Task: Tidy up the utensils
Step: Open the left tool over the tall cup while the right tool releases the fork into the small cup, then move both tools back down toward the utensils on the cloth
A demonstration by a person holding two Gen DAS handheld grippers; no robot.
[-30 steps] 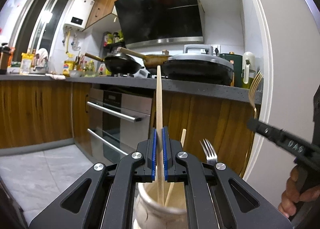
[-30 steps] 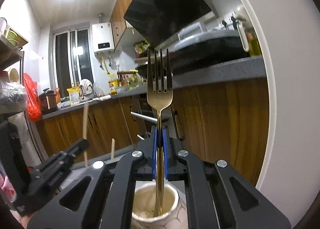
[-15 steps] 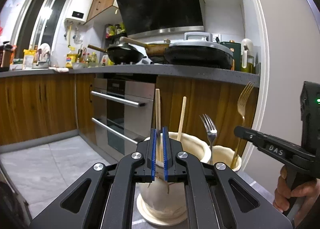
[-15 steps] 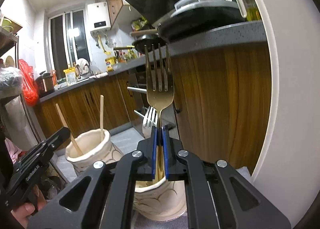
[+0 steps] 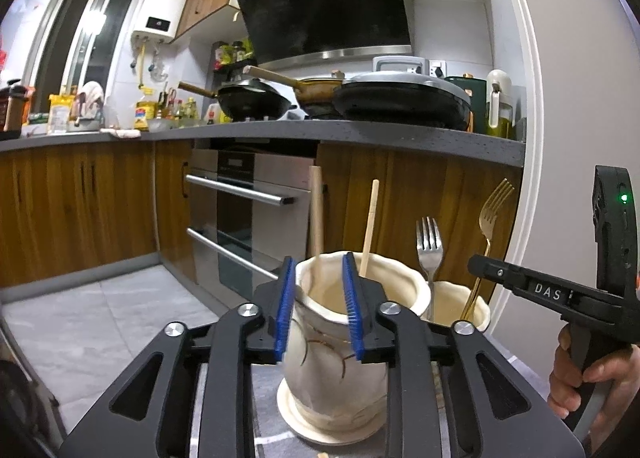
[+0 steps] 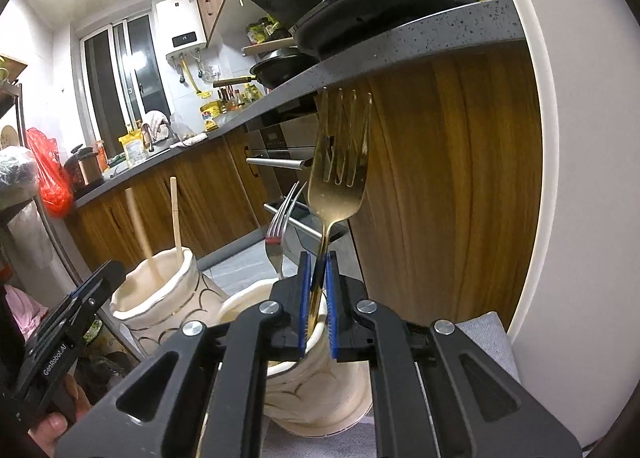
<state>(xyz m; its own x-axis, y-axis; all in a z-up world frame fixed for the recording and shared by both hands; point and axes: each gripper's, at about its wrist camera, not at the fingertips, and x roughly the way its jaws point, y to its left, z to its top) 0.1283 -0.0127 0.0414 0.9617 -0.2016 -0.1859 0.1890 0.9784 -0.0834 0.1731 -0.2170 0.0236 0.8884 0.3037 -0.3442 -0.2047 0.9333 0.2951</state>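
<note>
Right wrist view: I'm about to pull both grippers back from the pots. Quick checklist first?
1. Left gripper open, off the chopsticks: ok.
2. Both chopsticks standing in the chopstick pot: ok.
3. Gold fork handle down inside the fork pot, beside the silver fork: ok.
4. Right gripper open, off the gold fork: cannot tell; its pads sit close on both sides of the handle.
5. Both pots upright: ok.
</note>
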